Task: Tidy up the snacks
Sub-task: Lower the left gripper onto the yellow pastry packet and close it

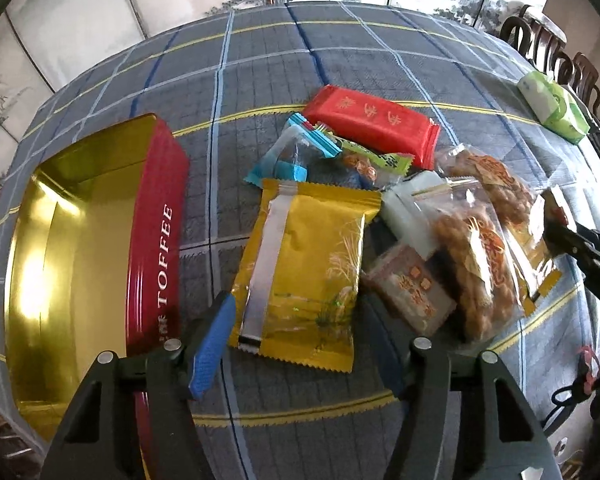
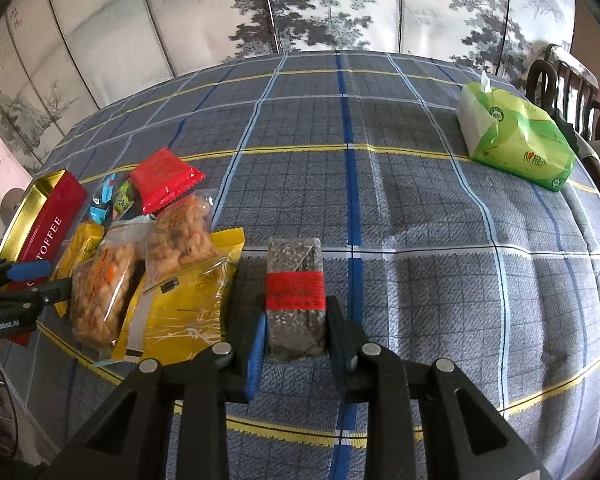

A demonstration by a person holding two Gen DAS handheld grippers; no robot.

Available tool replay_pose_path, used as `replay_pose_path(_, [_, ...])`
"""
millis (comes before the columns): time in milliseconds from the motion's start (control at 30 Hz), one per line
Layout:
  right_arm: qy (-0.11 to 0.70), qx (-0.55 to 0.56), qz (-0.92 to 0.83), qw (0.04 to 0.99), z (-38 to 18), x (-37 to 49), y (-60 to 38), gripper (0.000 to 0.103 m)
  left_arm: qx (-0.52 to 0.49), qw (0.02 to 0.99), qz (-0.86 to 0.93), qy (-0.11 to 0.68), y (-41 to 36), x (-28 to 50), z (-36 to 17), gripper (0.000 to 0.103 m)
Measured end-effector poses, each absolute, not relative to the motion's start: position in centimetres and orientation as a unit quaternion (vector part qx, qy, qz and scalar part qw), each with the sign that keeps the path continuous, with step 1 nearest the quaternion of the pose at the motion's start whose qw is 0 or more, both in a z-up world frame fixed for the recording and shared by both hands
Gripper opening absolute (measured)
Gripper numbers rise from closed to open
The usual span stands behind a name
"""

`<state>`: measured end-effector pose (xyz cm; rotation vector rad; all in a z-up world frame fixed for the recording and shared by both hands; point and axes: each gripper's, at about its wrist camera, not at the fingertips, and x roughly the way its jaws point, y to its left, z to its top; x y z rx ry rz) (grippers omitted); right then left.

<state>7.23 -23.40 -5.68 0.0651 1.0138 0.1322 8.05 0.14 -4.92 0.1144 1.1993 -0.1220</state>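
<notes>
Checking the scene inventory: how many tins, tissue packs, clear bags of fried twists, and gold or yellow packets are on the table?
Tin: 1
Tissue pack: 1
Clear bags of fried twists: 2, one beside the other
Gold or yellow packets: 2, one by the tin, one under the twists
Total: 6

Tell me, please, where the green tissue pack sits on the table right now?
The green tissue pack lies at the table's far right edge in the right wrist view, beside the dark chairs, well apart from the snack pile.
</notes>
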Motion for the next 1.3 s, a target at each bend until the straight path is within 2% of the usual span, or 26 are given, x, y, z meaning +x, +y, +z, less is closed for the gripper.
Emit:
replay_pose_path(300, [0.488,0.033,0.063,0.87,-5.7,7.3,-23.5,0.027,0.071,0.821,-0.058,0.563,-0.1,9.3,-5.5,0.06])
replay_pose_path(367, [0.488,0.031,0.062,0.87,-5.6,7.3,-23.4,0.027,0.069,0.822,-0.06,0.562,0.0,9.4,-5.5,0.052])
replay_pose_path(600, [0.488,0.028,0.059,0.87,-5.6,7.4,-23.2,0.027,0.071,0.829,-0.065,0.552,-0.1,8.8,-5.0,0.041])
replay_pose_path(667, [0.488,0.027,0.059,0.87,-5.6,7.4,-23.2,0.027,0.074,0.835,-0.064,0.541,-0.2,8.5,-4.4,0.026])
replay_pose_path(733, [0.488,0.027,0.059,0.87,-5.6,7.3,-23.2,0.027,0.083,0.839,-0.064,0.534,-0.5,8.3,-3.8,0.022])
replay_pose_path(1300, [0.487,0.023,0.056,0.871,-5.6,7.2,-23.1,0.027,0.048,0.846,-0.065,0.527,1.2,7.5,-1.6,0.012])
